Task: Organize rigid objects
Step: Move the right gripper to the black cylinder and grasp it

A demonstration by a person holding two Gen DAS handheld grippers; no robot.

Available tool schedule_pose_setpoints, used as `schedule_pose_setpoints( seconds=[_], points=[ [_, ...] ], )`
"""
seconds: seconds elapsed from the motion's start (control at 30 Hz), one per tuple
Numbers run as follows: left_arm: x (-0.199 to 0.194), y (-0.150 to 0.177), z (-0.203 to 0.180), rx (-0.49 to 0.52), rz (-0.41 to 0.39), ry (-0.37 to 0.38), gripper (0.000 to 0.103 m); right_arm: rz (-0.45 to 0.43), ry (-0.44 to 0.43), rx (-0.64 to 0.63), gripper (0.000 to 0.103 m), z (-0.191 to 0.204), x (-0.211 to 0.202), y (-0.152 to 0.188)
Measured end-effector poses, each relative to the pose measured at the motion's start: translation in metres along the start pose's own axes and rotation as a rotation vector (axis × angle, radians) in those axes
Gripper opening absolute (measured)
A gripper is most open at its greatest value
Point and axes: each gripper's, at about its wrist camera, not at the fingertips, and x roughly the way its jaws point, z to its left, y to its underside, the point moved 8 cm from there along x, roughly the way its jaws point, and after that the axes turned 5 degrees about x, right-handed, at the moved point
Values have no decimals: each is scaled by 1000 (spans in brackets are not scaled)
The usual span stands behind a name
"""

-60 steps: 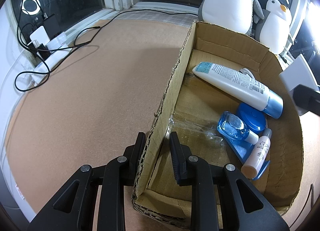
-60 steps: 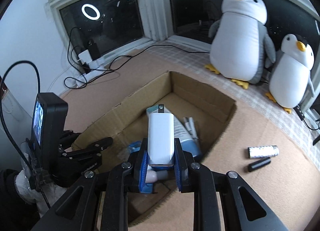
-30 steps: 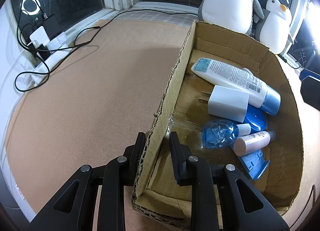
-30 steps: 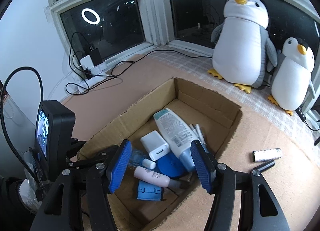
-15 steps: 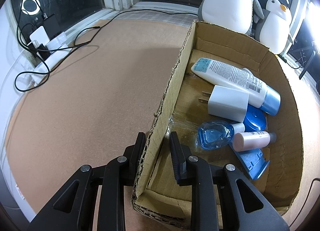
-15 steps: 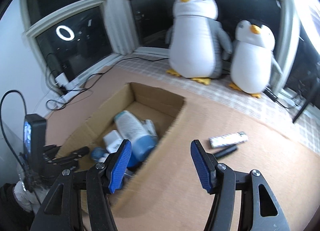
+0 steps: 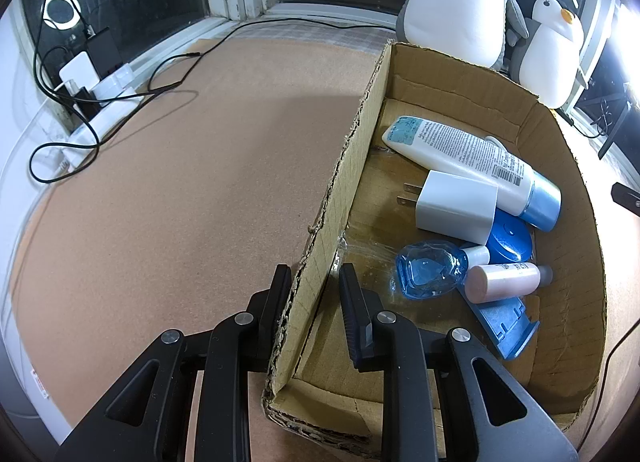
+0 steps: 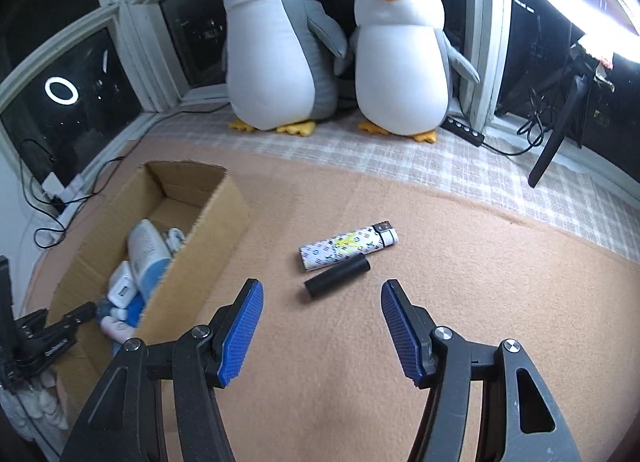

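lighter [image 8: 348, 245] right view only, pink bottle [image 7: 505, 276] left view

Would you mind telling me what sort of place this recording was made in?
Probably a room in a home, at a bay window after dark. Two plush penguins stand on a checked cloth under dark panes, a power strip with chargers lies by the sill, and a cardboard box holds toiletries.

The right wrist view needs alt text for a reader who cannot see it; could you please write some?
The open right gripper hovers above a patterned lighter and black cylinder on a tan mat; left, a part-filled cardboard box; behind, two plush penguins.
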Motion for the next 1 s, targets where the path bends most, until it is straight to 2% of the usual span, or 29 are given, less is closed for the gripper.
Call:
schedule_pose_setpoints(
  seconds=[0.2, 0.3, 0.53, 0.7, 0.93, 1.0],
  points=[
    [0, 0, 0, -2, 0, 1, 23, 52, -1, 56, 55, -6, 28, -4],
    [1, 1, 1, -4, 0, 4, 23, 76, 23, 38, 49, -4, 41, -4],
    [1, 1, 1, -5, 0, 5, 23, 103, 63, 8, 47, -3, 56, -4],
    [1, 1, 1, -7, -1, 6, 23, 141, 93, -22, 34, -7, 64, -2],
    [1, 1, 1, -7, -1, 7, 23, 152, 104, -24, 26, -23, 63, -1],
    [1, 1, 1, -7, -1, 7, 23, 153, 109, -21, 20, -28, 62, -1]
  ],
)
